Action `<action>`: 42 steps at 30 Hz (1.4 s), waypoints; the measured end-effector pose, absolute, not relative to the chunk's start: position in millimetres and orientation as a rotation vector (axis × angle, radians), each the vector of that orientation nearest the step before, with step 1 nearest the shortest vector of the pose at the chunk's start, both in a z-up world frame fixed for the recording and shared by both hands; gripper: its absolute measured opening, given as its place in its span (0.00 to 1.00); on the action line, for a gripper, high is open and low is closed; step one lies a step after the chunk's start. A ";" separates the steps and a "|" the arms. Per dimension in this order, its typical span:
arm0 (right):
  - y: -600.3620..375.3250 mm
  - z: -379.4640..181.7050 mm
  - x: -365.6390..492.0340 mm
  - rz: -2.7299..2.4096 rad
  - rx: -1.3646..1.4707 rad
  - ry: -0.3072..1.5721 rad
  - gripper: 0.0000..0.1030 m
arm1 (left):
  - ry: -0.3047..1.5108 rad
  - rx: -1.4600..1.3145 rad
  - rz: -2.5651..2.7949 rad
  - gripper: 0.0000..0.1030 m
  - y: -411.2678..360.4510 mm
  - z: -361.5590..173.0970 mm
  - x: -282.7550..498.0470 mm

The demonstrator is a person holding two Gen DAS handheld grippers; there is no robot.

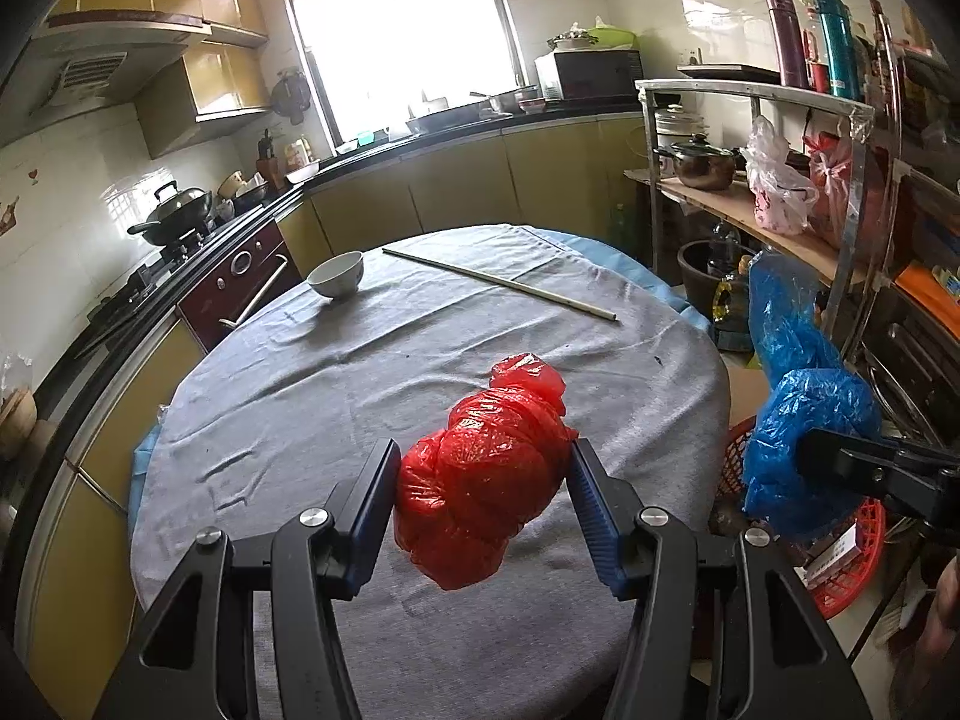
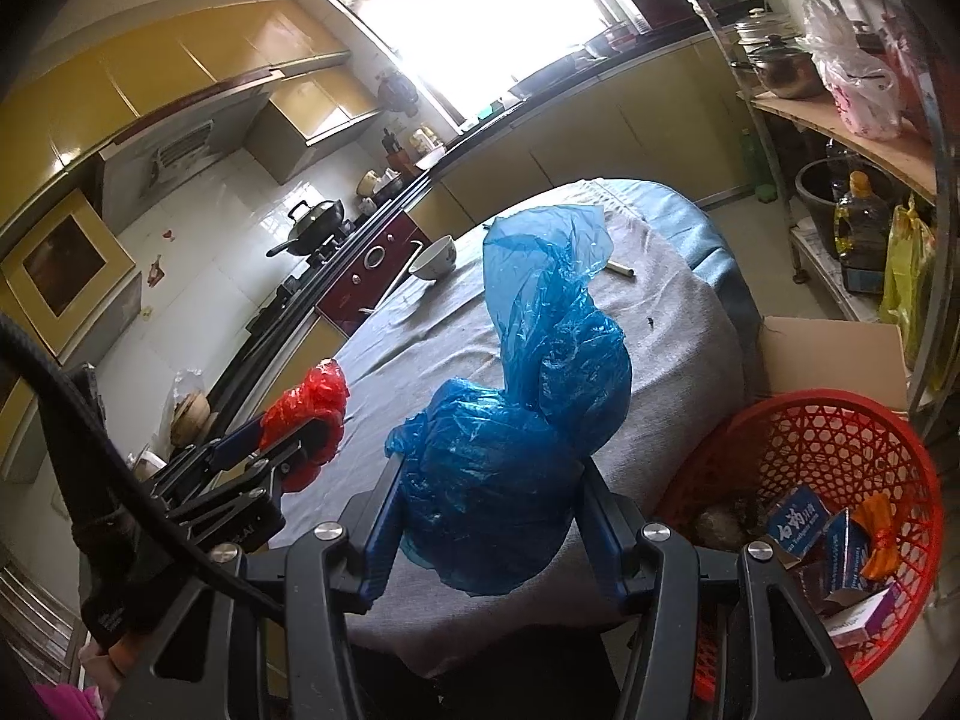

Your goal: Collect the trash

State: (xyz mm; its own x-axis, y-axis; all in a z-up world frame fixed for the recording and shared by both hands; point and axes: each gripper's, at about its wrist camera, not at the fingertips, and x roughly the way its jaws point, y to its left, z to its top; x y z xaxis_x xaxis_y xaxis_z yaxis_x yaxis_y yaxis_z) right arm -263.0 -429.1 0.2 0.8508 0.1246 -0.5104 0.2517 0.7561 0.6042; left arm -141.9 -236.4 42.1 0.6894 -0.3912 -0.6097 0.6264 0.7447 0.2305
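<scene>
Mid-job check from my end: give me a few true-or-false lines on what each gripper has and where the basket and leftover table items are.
1. The left gripper is shut on a red bag. True.
2. The right gripper holds a yellow bag. False: it is shut on a blue bag.
3. The red basket stands on the table. False: it sits beside the table, lower than its top, to the right.
4. The basket is empty. False: small boxes lie in it.
5. A bowl stands on the far side of the table. True.
6. Chopsticks lie on the table. True.
</scene>
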 end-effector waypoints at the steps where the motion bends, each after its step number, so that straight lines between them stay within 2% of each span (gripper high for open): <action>1: -429.3 0.5 -263.9 -0.077 0.718 0.560 0.55 | 0.566 0.448 -0.594 0.57 -237.1 42.2 -142.5; 42: -452.2 -0.8 -307.1 -0.164 0.746 0.543 0.55 | 0.583 0.539 -0.724 0.57 -288.2 36.6 -177.9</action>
State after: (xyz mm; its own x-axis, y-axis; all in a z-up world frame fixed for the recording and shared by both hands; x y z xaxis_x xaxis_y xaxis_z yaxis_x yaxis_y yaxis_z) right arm -307.1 -452.2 -0.8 0.8503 0.0470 -0.5242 0.3294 0.7292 0.5998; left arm -177.9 -288.2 36.6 0.6077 -0.4500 -0.6543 0.7351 0.6304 0.2492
